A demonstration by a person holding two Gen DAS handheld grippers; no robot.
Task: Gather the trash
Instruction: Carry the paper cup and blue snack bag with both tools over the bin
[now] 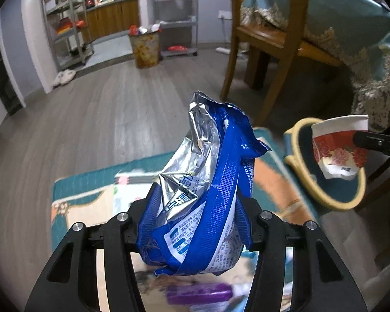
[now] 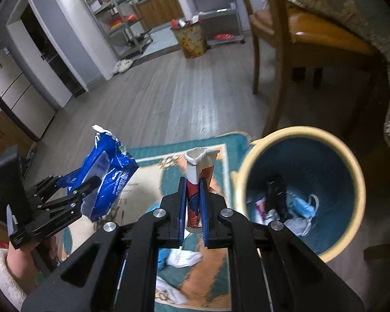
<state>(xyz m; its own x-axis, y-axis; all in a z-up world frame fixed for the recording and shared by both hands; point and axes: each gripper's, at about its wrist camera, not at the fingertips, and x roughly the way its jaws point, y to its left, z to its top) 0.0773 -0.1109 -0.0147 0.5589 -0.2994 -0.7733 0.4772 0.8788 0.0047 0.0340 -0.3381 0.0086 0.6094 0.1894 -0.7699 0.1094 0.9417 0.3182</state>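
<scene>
My left gripper (image 1: pixel 195 223) is shut on a crumpled blue and silver foil wrapper (image 1: pixel 202 187) and holds it in the air above the rug. The wrapper (image 2: pixel 109 179) and left gripper (image 2: pixel 72 192) also show in the right wrist view at the left. My right gripper (image 2: pixel 193 202) is shut on a squashed red and white paper cup (image 2: pixel 199 176), held above the rug just left of the bin. That cup (image 1: pixel 338 145) shows in the left wrist view over the bin's rim. The blue bin with a yellow rim (image 2: pixel 361 182) stands to the right with trash inside.
A teal and orange rug (image 2: pixel 169 161) lies below, with white tissue (image 2: pixel 182 257) and a purple item (image 1: pixel 200 293) on it. A wooden chair (image 1: pixel 267 33) and a cloth-covered table (image 1: pixel 364 39) stand at the right. A second full bin (image 1: pixel 145 46) stands far across the wood floor.
</scene>
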